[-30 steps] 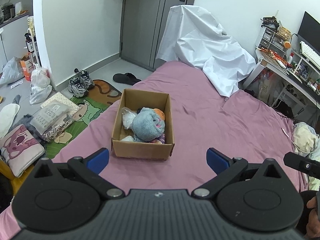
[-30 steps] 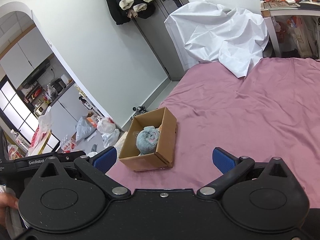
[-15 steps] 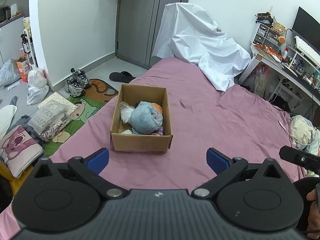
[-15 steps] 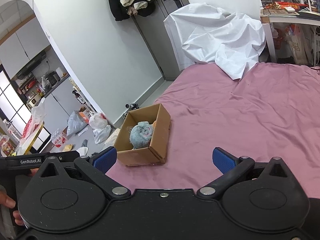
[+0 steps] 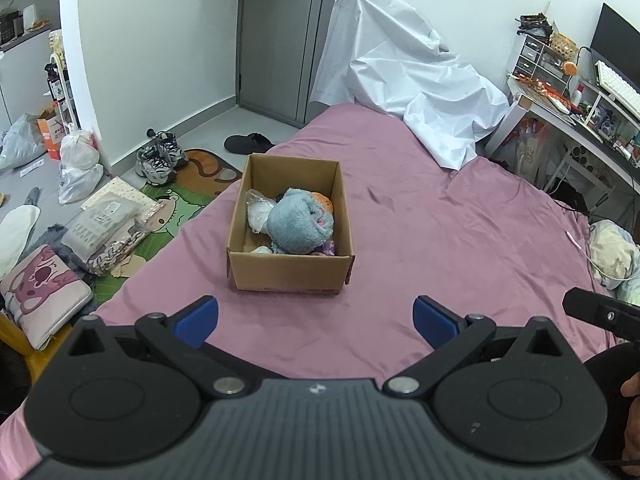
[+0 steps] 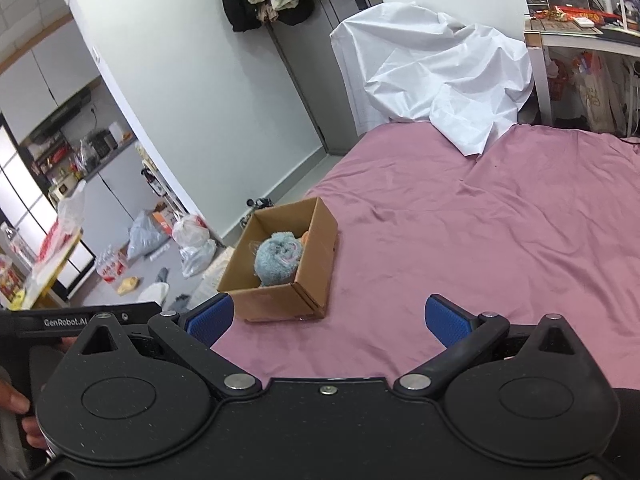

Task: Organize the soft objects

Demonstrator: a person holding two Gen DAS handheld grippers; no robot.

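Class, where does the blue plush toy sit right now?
In both wrist views the blue plush toy lies inside the open cardboard box on the pink bedsheet, near the bed's floor-side edge, beside a clear plastic bag.

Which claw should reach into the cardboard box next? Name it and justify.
Left, probably. The left claw faces the cardboard box squarely, open and empty. From the right claw, also open, the box sits off to its left.

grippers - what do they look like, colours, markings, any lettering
Both are matte black plastic. The left gripper has a ribbed grey-black body, two round discs, silver pivot bolts and smooth blue pads. The right gripper looks alike, with textured blue pads. White "GenRobot.AI" lettering marks the left one's side.
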